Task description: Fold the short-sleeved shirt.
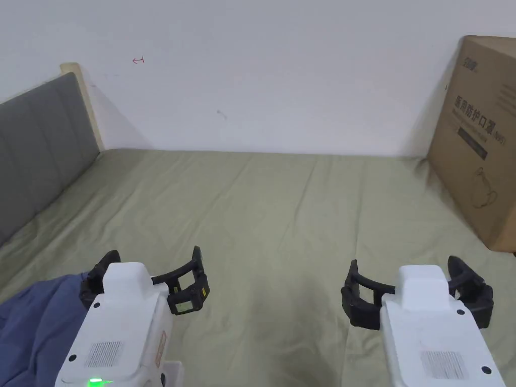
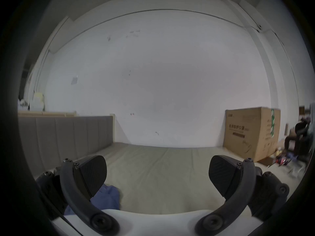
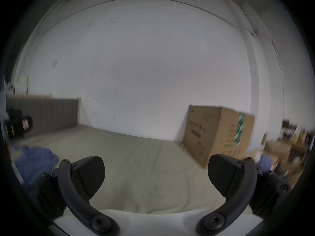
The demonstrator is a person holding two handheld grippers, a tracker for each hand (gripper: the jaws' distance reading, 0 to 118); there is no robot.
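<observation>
**Both grippers spread and empty above the bed, shirt not yet taken up**

Fingers: the left gripper [image 1: 151, 282] and the right gripper [image 1: 415, 297] each hold their jaws wide apart, nothing between them; the textured pads [image 2: 92, 173] of the left face one another across bare sheet, as do those of the right [image 3: 88, 175]. Landmark: the cardboard box [image 1: 478, 146] at the far right corner of the bed [image 1: 282, 211]. The short-sleeved shirt [image 1: 35, 327], blue and bunched, lies at the near edge of the bed, well apart from the box on the opposite side, just beside the left gripper and partly beneath its body. The right gripper hovers on the box's side, nearer the person. Both are probably held level and ready because folding has not begun; the crumpled shirt first needs spreading flat. The right gripper view shows the shirt's heaped outline [image 3: 35, 159] and the left gripper [image 3: 17, 122] farther off before the grey headboard [image 3: 51, 115]. The left gripper view shows a corner of cloth [image 2: 107, 197] by its left jaw.
</observation>
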